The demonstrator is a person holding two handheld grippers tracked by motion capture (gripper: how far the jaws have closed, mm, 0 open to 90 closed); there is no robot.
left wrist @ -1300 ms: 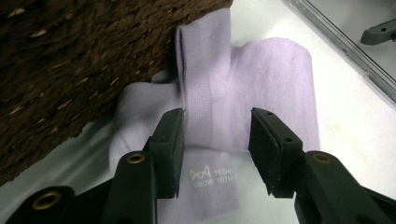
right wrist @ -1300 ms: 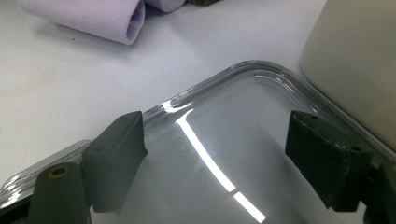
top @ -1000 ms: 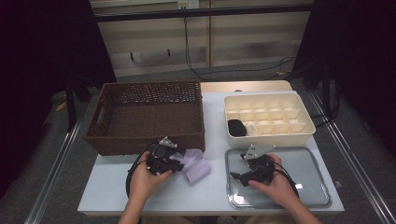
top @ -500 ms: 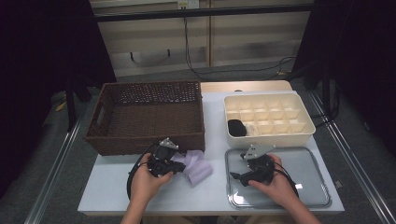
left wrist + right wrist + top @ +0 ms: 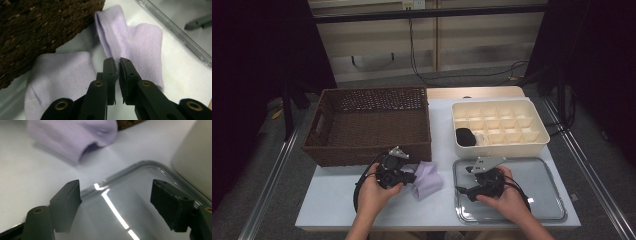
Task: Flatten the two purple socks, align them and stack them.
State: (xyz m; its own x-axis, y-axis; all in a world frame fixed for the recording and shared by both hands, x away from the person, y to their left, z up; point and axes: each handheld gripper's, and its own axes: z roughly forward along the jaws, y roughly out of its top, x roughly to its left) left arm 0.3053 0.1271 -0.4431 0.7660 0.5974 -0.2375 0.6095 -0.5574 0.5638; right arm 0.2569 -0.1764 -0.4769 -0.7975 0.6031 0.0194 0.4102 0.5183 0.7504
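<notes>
A lilac sock (image 5: 428, 179) lies crumpled on the white table just in front of the wicker basket (image 5: 372, 125). My left gripper (image 5: 412, 177) points right into it. In the left gripper view the jaws (image 5: 117, 60) have just been closing and now pinch a raised fold of the sock (image 5: 142, 42). My right gripper (image 5: 462, 190) rests over the left part of the metal tray (image 5: 537, 175) and points left. Its jaws (image 5: 116, 192) stand wide apart and have just been closing a little, with nothing between them but the tray's bare surface (image 5: 130, 220). The sock (image 5: 75, 135) lies beyond them.
A cream divided box (image 5: 499, 127) stands behind the tray, with a black item (image 5: 465, 136) in its front left cell. The basket's wall (image 5: 37, 25) is close beside the sock. Bare table lies in front of the sock and at the front left.
The sock has bunched up and shifted slightly to the right at the left gripper's tips. The right hand has stayed in place.
</notes>
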